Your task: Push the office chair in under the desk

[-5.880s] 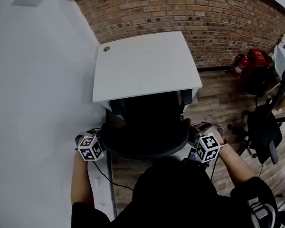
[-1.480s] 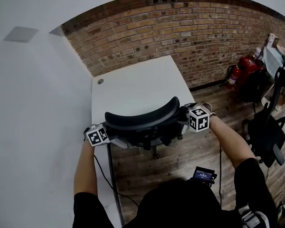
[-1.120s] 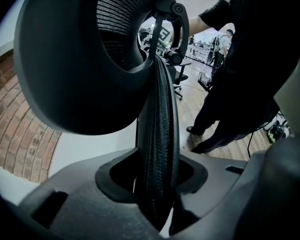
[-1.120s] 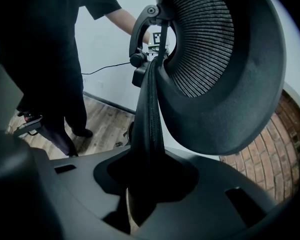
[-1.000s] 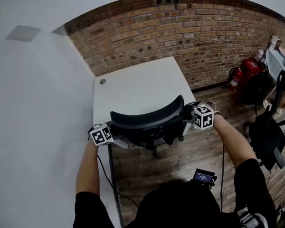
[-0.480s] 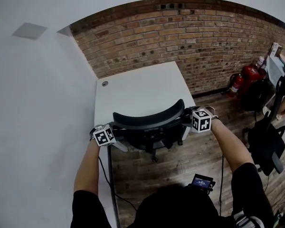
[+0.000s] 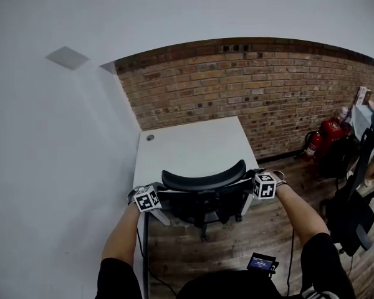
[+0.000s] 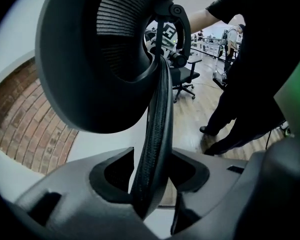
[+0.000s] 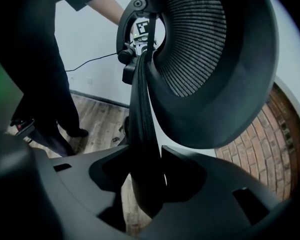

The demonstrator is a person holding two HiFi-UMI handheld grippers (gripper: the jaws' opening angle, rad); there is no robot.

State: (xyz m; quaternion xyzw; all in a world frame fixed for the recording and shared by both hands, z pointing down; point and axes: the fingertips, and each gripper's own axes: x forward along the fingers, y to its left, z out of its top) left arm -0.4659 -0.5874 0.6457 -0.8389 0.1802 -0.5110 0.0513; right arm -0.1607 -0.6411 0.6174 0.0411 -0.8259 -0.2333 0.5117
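While the office chair [image 7: 202, 199] stands at the near edge of the worktop [image 7: 190, 145], its seat apparently beneath, the left gripper [image 8: 149, 173] and right gripper [image 9: 146, 176] flank the backrest's two ends, equally near. Both have just been opening, and their jaws sit loosely around the backrest rim [image 8: 157, 109]. The backrest's long axis runs crosswise between them, so release is judged to call for drawing straight back.

The chair [image 7: 202, 180] has gone forward with both grippers, from well out in front of the desk [image 7: 187, 145] to tucked under it, its backrest at the near edge. The arms have stretched out. The left gripper [image 7: 162, 192] and right gripper [image 7: 247, 179] have just been opening, and the backrest now sits loosely between their jaws.
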